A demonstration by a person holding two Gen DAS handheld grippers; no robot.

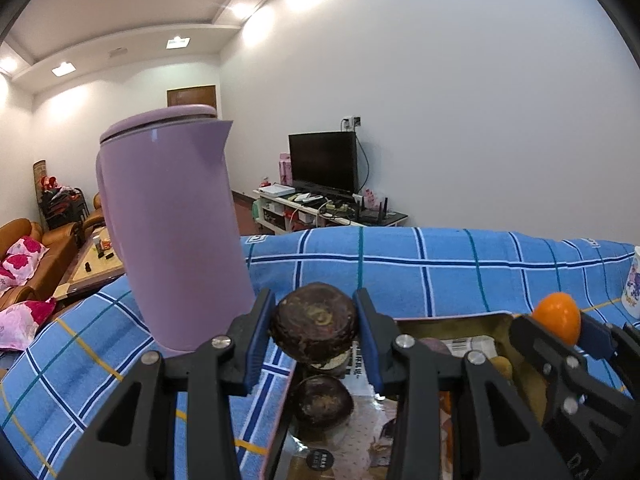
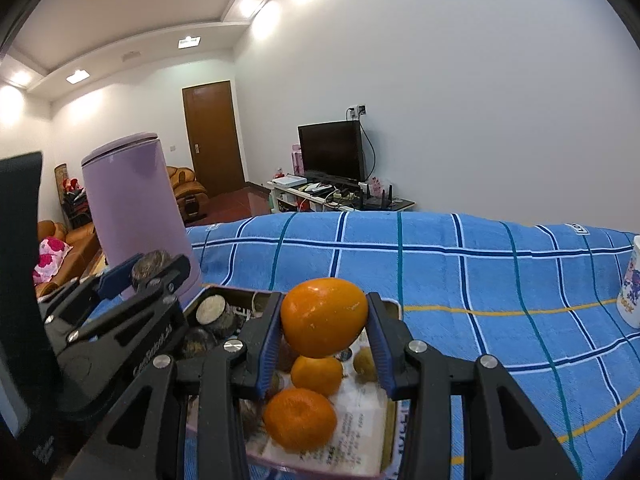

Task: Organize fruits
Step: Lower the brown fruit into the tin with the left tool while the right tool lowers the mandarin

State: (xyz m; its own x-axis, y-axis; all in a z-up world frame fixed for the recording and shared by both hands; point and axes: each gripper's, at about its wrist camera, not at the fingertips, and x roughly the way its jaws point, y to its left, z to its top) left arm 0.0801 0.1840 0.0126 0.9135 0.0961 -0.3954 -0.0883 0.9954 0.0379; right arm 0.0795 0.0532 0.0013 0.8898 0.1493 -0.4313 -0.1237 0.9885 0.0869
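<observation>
Left wrist view: left gripper jaws clamping dark fruit; right's, an orange.

- Left gripper, tilted slightly downward, its blue pads clamped on a dark brown fruit.
- Right gripper, tilted likewise, clamped on an orange.

We see white walls lit by recessed ceiling lights, a brown wooden door, a dark television on a low white stand, and tan leather sofas at left.
</observation>
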